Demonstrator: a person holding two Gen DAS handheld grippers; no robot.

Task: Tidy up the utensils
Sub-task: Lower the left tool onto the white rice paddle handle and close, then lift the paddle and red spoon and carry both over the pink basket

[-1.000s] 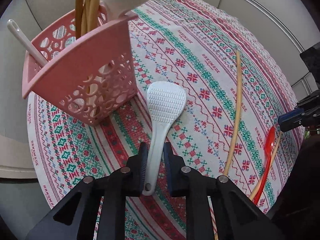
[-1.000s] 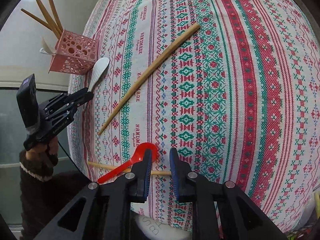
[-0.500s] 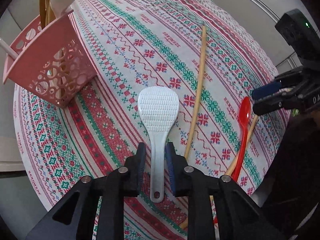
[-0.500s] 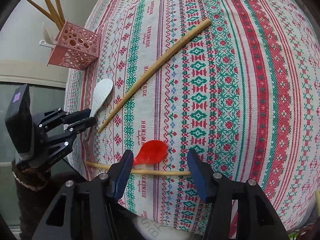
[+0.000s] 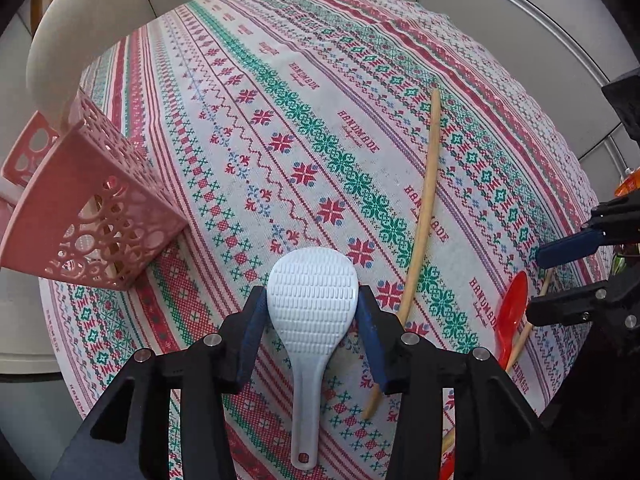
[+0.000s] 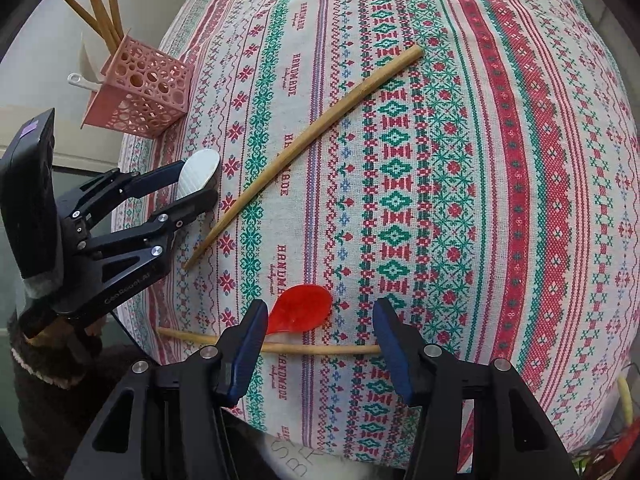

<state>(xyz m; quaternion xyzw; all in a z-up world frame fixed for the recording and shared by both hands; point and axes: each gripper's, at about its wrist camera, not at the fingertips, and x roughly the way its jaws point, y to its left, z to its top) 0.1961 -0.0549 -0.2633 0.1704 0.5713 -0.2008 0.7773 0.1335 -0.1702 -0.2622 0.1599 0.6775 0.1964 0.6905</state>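
A white rice paddle [image 5: 310, 312] lies flat on the patterned tablecloth [image 5: 320, 120]. My left gripper [image 5: 312, 300] is open with its fingers on either side of the paddle's head; it also shows in the right wrist view [image 6: 200, 184]. A red spoon [image 6: 302, 309] lies over a thin wooden chopstick [image 6: 300, 347] near the table's edge. My right gripper [image 6: 320, 320] is open and straddles the spoon's bowl. A long wooden stick [image 5: 422, 220] lies between the two. The pink perforated basket [image 5: 92, 216] holds chopsticks and white utensils.
The round table's edge [image 6: 140, 272] drops off close behind both grippers. The basket [image 6: 142, 90] stands near the table's far left edge in the right wrist view. The person's sleeved hand [image 6: 44, 344] holds the left gripper.
My left gripper has opened and moved forward along the paddle, from its handle to its head. My right gripper has opened wide around the red spoon. The basket has slid left in view.
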